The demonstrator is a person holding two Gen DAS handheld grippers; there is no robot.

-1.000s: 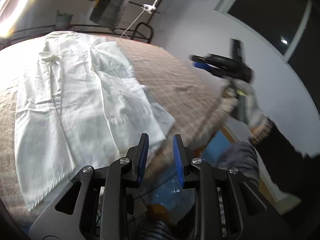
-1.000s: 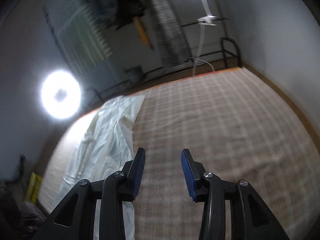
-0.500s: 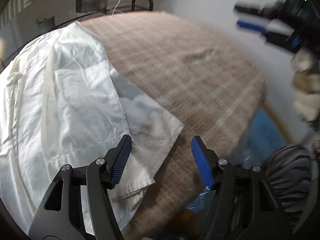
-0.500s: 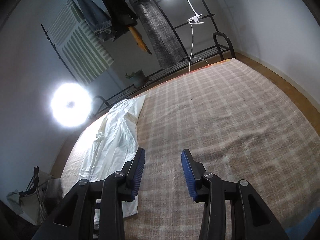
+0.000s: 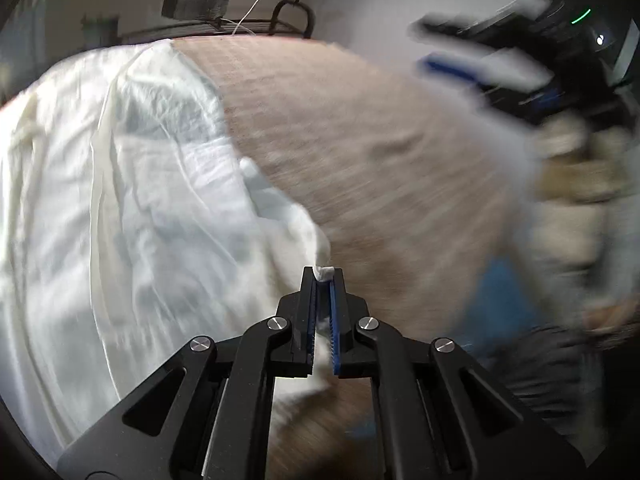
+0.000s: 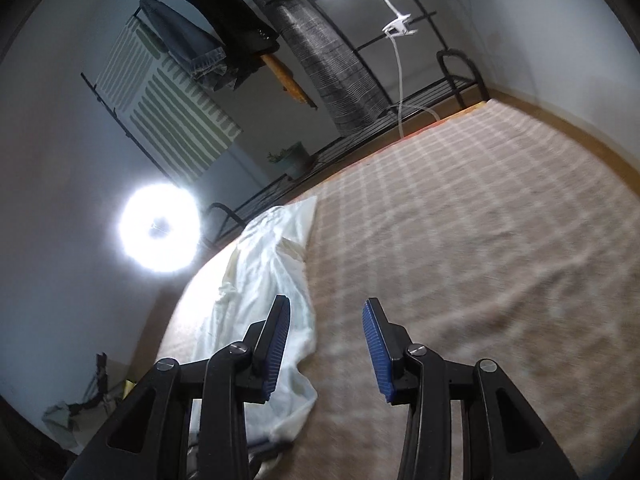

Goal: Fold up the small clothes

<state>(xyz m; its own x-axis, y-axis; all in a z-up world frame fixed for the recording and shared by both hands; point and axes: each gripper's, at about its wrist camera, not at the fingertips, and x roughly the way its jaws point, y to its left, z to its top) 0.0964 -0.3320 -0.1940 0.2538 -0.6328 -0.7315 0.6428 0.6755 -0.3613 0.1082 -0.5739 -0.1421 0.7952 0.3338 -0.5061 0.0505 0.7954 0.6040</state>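
— Where's the garment?

— The white garment (image 5: 132, 200) lies spread on the left part of the bed (image 5: 380, 168), on the checked brown blanket. Its near right corner is lifted off the blanket.

— Held by what?

— The left gripper (image 5: 323, 280). Its jaws are pressed together on that corner, and a small tuft of white cloth pokes out past the tips, between the blue pads (image 5: 332, 312).

— And the other one?

— The right gripper (image 6: 326, 344) hangs above the bed with its jaws spread and nothing between them. In its own view the garment (image 6: 272, 280) runs as a long strip from near left toward the far edge of the bed (image 6: 480, 260), and the left finger sits over the cloth's right edge — whether it touches I cannot tell. From the left wrist view the right gripper (image 5: 500, 68) is a blurred dark shape at the far right, well apart from the garment.

— What's behind?

— A ring light (image 6: 158, 232) glows at the left wall, and a rack (image 6: 280, 40) with hanging clothes stands beyond the far edge of the bed.
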